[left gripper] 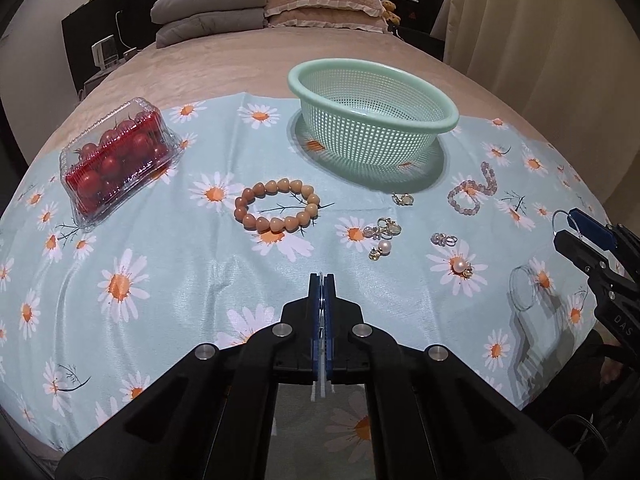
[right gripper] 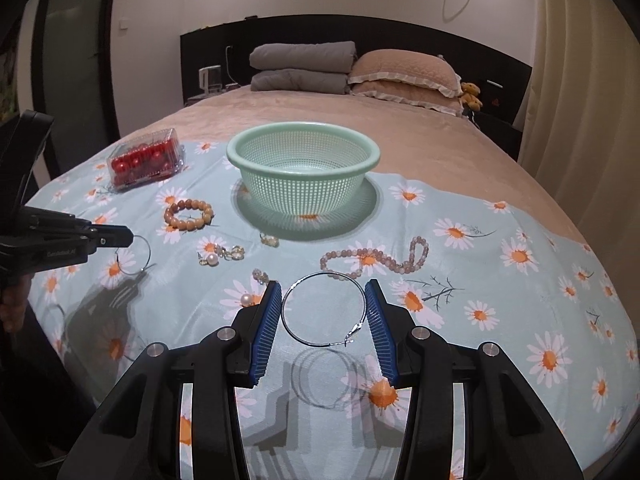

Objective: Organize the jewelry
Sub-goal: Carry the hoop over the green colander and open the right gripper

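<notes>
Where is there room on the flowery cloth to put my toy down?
Bare cloth lies in front of the tomato box, left of the orange bracelet. More lies right of the purple beads. Crowded: the earrings before the basket.

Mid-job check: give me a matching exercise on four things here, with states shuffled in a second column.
1. green basket
2. orange bracelet
3. right gripper
4. left gripper

A. shut on a thin hoop
B. empty
C. jaws wide, large hoop spanning between them
D. flat on the cloth, left of the basket

Pairs: 1-B, 2-D, 3-C, 4-A
</notes>
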A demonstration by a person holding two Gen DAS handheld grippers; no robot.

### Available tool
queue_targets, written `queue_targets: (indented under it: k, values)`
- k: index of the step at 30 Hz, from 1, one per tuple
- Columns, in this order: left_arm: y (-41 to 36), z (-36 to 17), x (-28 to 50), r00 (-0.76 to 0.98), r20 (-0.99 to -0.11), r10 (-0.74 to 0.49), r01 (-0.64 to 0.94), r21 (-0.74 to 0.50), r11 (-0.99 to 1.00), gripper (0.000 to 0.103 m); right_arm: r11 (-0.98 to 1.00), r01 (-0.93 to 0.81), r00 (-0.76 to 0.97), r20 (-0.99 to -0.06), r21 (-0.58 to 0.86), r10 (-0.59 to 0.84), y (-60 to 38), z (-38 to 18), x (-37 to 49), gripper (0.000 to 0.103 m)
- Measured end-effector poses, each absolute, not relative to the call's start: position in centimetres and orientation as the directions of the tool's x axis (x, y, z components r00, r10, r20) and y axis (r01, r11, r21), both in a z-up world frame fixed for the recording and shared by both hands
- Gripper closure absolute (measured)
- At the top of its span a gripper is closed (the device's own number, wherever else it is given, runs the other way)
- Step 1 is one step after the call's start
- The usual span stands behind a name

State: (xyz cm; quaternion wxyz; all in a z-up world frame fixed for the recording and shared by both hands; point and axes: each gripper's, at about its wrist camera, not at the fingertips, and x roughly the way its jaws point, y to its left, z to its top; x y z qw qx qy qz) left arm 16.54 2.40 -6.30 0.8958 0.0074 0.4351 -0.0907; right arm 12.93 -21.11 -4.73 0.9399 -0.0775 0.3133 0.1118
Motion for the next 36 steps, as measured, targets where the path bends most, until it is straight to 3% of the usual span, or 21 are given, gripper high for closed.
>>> queue_targets:
  k: [23, 36]
  values:
    - [0.5, 0.6, 22.8, 0.633, -0.752, -0.184, 0.254, -0.024, 0.967, 0.101, 0.959, -0.255, 0.844, -0.512, -0.122, 0.159, -20.7, 0.9, 18.3, 0.062]
    - [-1.0, 1.8, 30.6, 0.639, -0.728, -0.249, 0.296, -0.066, 0.953, 0.101, 0.951, -0.289, 0.831, -0.521, -0.108, 0.194, -19.1, 0.3, 25.8, 0.062]
